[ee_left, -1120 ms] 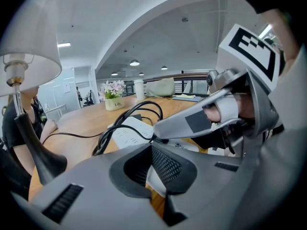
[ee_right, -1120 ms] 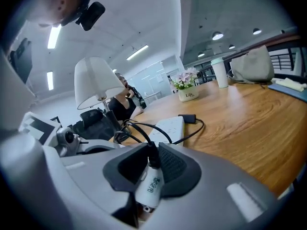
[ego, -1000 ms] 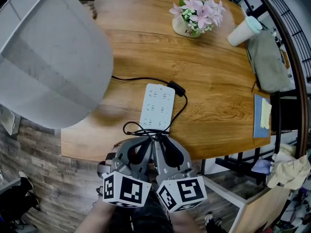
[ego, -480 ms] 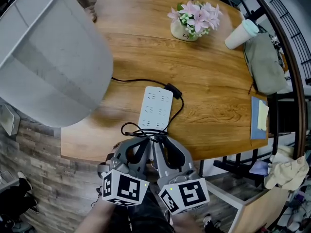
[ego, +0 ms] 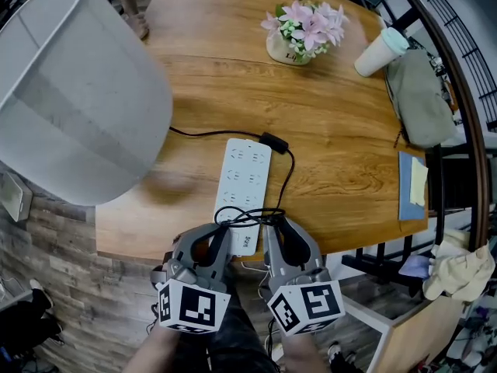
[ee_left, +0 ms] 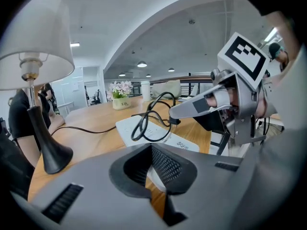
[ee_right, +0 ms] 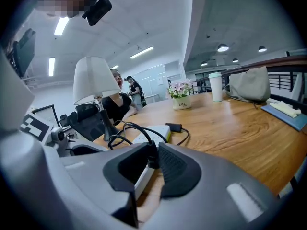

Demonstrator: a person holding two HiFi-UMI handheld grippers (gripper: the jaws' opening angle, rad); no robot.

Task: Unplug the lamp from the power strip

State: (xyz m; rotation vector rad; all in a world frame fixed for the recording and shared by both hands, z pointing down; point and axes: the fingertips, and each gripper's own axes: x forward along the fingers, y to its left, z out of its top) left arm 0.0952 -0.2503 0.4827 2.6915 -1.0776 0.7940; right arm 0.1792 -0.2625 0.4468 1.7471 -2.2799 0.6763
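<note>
A white power strip (ego: 247, 173) lies on the wooden table (ego: 349, 154), its near end between my two grippers. The lamp (ee_left: 33, 56) stands at the left under its big shade (ego: 70, 92). Its black cord (ego: 289, 169) runs past a small black block (ego: 272, 141) beside the strip and ends in a loop (ego: 245, 216) over the strip's near end. My right gripper (ego: 273, 222) is shut on the cord's black end (ee_right: 152, 159), just above the strip (ee_right: 153, 133). My left gripper (ego: 224, 228) hovers at the strip's near left corner, its tips together with nothing between them (ee_left: 152, 146).
A flower pot (ego: 299, 29), a white lidded cup (ego: 380, 50), a grey bag (ego: 419, 99) and a blue book (ego: 415, 185) sit on the far and right parts of the table. The table's front edge (ego: 155, 247) runs just ahead of my hands. People sit beyond the lamp.
My right gripper has drawn to the right and a little back with the cord end, and the loop has shifted with it. The two grippers' tips now stand apart. More of the strip's near end shows.
</note>
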